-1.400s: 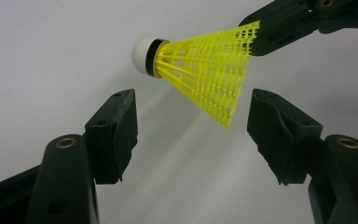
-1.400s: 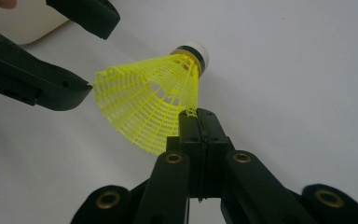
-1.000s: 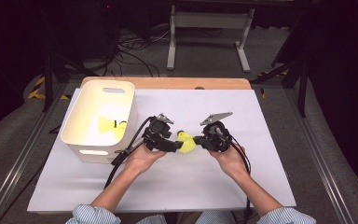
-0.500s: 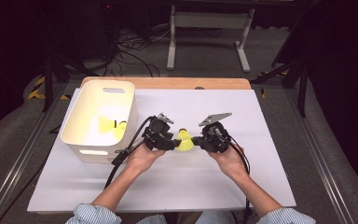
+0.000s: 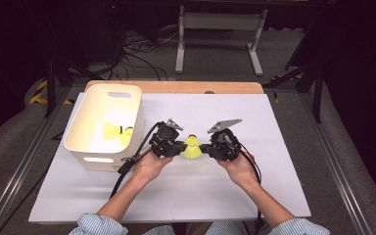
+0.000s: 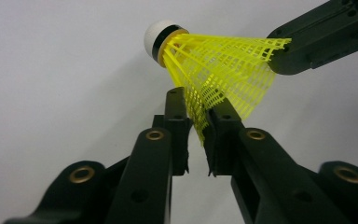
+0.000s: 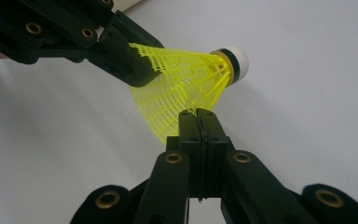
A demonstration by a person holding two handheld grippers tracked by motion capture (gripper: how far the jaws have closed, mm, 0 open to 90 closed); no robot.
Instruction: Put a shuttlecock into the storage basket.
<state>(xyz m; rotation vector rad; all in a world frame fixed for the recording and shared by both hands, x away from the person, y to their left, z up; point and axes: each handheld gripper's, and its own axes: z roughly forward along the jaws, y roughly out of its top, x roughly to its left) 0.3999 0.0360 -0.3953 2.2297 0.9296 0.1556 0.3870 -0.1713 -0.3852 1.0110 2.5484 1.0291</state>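
Shuttlecock (image 6: 214,65): yellow plastic mesh skirt, smooth white cap; grippers' black jaws matt plastic, brass-coloured rivets; table (image 5: 274,147) matt white; tub (image 5: 98,156) smooth cream plastic

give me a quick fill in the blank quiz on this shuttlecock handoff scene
1. Both grippers grip the yellow shuttlecock by its ____ skirt.
2. The shuttlecock's cork tip is ____ in colour.
3. The white bin with more shuttlecocks inside stands on the person's ____ side of the table.
4. The right gripper has its jaws ____ on the skirt, and the left gripper has just been closing on it.

Missing words: mesh; white; left; shut
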